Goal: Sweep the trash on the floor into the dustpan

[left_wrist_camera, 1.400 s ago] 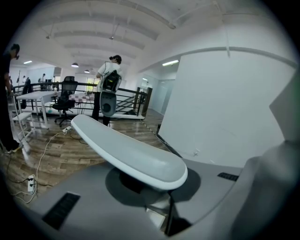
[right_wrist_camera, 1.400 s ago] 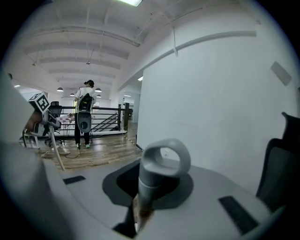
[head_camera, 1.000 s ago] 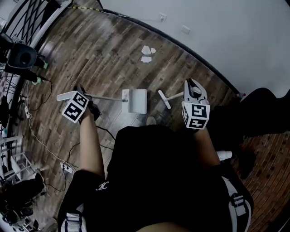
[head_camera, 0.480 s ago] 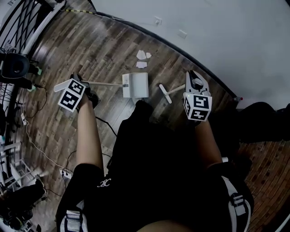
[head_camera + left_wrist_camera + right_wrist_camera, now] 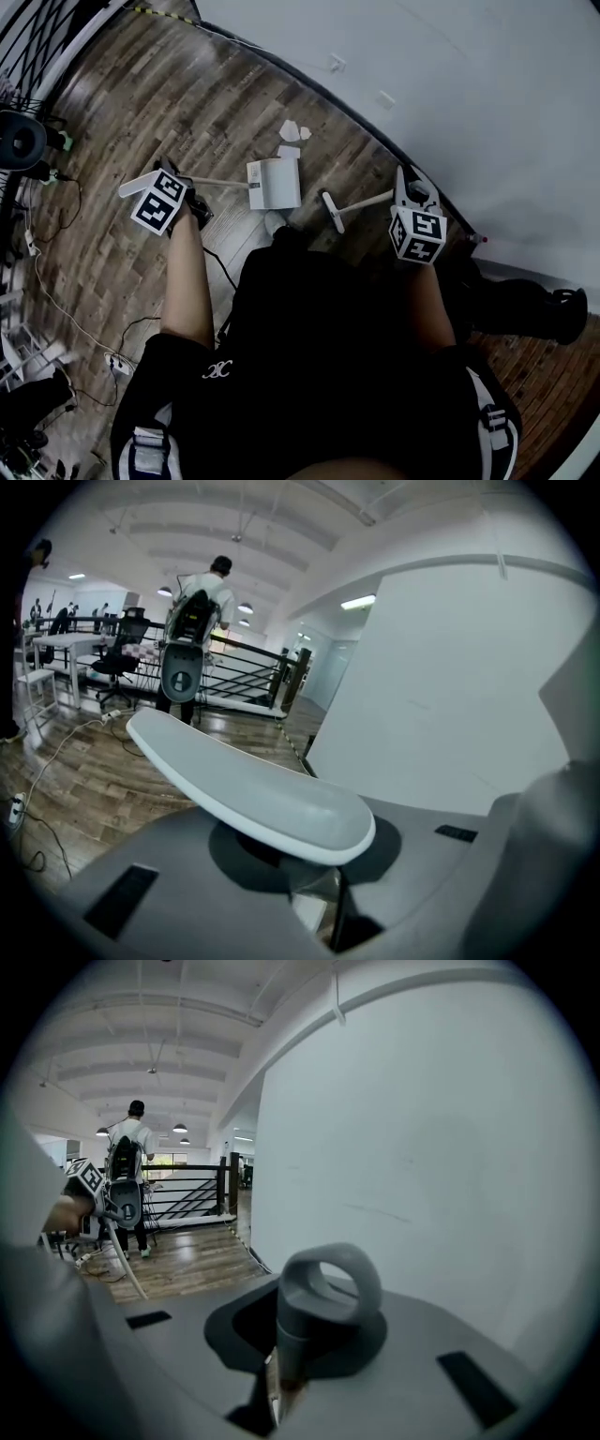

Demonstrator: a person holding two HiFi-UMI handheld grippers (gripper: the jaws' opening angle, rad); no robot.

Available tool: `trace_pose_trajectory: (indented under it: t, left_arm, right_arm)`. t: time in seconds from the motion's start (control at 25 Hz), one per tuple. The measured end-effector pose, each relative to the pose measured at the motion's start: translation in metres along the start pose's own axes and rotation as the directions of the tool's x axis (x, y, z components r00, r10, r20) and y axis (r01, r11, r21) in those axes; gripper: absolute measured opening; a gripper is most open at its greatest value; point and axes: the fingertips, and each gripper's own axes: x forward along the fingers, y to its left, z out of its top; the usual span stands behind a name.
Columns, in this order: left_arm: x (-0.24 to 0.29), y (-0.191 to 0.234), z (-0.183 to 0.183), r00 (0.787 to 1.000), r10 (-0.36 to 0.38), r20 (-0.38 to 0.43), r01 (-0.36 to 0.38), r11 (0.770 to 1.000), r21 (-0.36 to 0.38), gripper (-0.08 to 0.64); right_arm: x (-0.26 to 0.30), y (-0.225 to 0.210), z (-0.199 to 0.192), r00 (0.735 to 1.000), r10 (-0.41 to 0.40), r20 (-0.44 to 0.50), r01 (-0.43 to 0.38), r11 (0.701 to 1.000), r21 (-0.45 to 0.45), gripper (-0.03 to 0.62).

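Several white paper scraps (image 5: 292,132) lie on the wooden floor near the wall. A white dustpan (image 5: 274,183) rests just in front of them, its mouth touching the nearest scrap (image 5: 288,152). Its long handle runs left into my left gripper (image 5: 174,180), which is shut on it; the handle's flat grey-white top (image 5: 253,789) sticks out above the jaws of the left gripper (image 5: 314,897). My right gripper (image 5: 409,190) is shut on the broom handle, whose grey loop end (image 5: 323,1293) rises from the right gripper (image 5: 272,1377). The white broom head (image 5: 330,212) sits right of the dustpan.
A white wall (image 5: 450,84) with a dark baseboard and two outlets (image 5: 336,63) runs diagonally behind the scraps. Cables and a power strip (image 5: 114,362) lie on the floor at left, by black railings (image 5: 37,37). A person with a backpack (image 5: 192,621) stands far off.
The person has stepped toward the wall. The dustpan has moved up to the paper scraps, and the broom head has followed on its right. Both grippers kept their hold.
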Motion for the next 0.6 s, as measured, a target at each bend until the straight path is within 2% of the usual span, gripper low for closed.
trace_pose_trajectory:
  t: [0.12, 0.32, 0.6]
  left_arm:
    - [0.023, 0.005, -0.007, 1.0, 0.024, -0.018, -0.024, 1.0, 0.001, 0.061]
    - [0.059, 0.016, -0.014, 0.996, 0.072, -0.05, -0.074, 0.996, -0.04, 0.076]
    - [0.068, 0.042, -0.02, 0.987, 0.158, -0.037, -0.161, 0.98, -0.113, 0.077]
  right_arm:
    - [0.031, 0.002, 0.006, 1.0, 0.008, -0.027, -0.008, 1.0, -0.004, 0.048]
    - [0.093, 0.011, 0.028, 0.996, 0.074, -0.05, -0.075, 0.997, -0.019, 0.048]
    - [0.162, 0.028, 0.097, 0.988, 0.151, 0.026, -0.148, 0.984, -0.095, 0.048]
